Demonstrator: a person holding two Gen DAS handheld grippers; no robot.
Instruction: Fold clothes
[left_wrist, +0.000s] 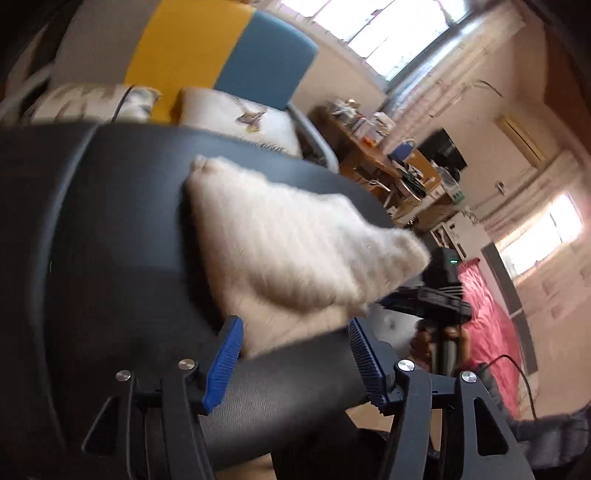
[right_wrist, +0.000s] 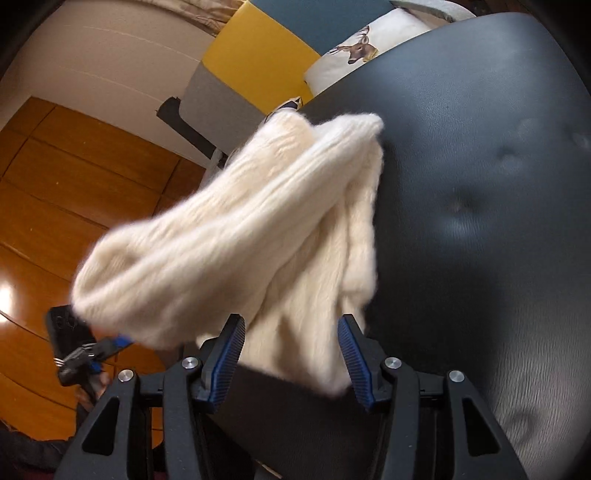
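Cream knit (right_wrist: 258, 229) on black leather seat (right_wrist: 480, 184); wooden floor (right_wrist: 55, 203) beyond.

The cream knit garment (right_wrist: 236, 236) was smeared with motion blur, its shape unreadable. Its raised corner hid the left gripper's (right_wrist: 122, 341) fingertips. Beneath the garment, the black leather seat (right_wrist: 480, 184) ran off frame.

A black leather seat (right_wrist: 480, 177) with button dimples carries the cream knitted garment (right_wrist: 295, 258), which lies bunched near the seat's edge, one end lifted off it.
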